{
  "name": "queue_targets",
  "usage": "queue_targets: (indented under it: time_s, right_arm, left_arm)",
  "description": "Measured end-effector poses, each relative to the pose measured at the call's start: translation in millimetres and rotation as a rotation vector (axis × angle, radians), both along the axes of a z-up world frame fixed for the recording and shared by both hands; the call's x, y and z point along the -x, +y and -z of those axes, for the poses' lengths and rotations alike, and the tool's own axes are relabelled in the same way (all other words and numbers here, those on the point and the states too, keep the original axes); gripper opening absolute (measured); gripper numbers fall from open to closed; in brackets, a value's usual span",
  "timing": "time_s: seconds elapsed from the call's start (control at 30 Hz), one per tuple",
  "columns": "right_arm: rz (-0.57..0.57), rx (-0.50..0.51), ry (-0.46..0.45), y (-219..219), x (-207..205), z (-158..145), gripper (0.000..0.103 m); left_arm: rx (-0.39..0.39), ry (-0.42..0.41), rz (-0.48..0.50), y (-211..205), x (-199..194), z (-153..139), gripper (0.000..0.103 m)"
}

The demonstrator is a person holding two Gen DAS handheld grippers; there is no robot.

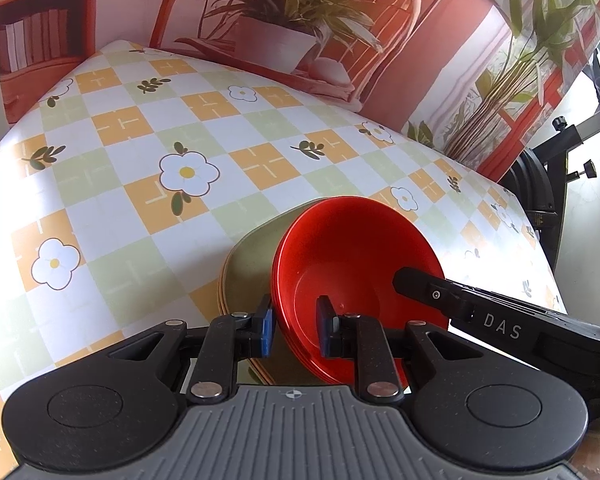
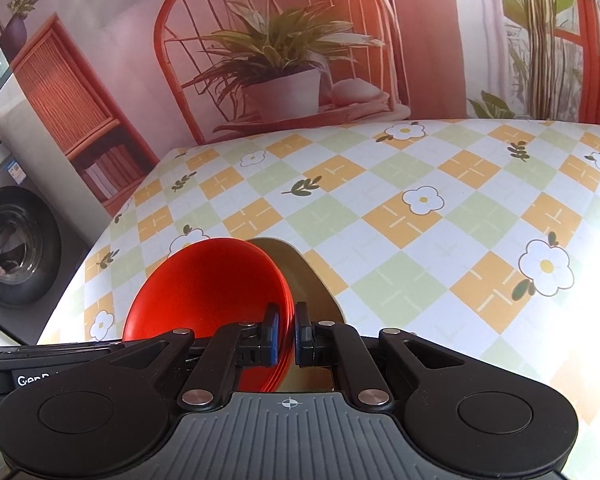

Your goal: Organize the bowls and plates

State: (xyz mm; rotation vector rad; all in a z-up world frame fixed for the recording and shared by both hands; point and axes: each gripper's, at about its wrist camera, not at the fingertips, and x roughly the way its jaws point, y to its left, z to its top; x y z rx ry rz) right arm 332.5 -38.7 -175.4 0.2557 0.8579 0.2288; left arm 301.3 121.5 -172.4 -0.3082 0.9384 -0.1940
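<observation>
On the checked tablecloth, near edge of table, we log a stack of red bowls sitting tilted on olive-green plates; several red rims visible nested at the near side, exact count can't be read. Left gripper: blue pads straddle the near-left rim of the red stack, one pad outside the wall, one inside the bowl; there is a visible gap betw. pads and rim, so we note it as not clenched, jaws apart around the rim. Right gripper: blue pads pressed close on either side of the red rims, w/ almost no gap, so we log it as grasping the red bowls at their right edge. Seen from the right wrist cam, the green plates lie under and to the right of the bowls. Right gripper's black finger also shows in the left wrist view, reaching in from the right over the bowl. Far side: backdrop w/ printed potted plant and red chair. Far left in the right wrist view, a washing machine.
</observation>
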Motion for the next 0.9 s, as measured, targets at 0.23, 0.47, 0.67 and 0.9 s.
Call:
queue_targets:
  time_s: [0.23,0.47,0.67,0.9]
  right_arm:
    - [-0.002,0.006,-0.003,2,-2,1,0.007]
    - [-0.003,0.010,-0.003,3,-2,2,0.007]
    - [-0.007,0.026,-0.005,4,-1,1,0.007]
    - [-0.030,0.077,-0.015,11,1,-5,0.007]
  left_arm:
    - [-0.010,-0.015,-0.023,4,-2,1,0.015]
    - [-0.020,-0.025,-0.030,3,-2,0,0.015]
    - [-0.057,-0.044,-0.027,-1,0,-2,0.015]
    - [-0.104,-0.060,-0.032,-2,2,-9,0.015]
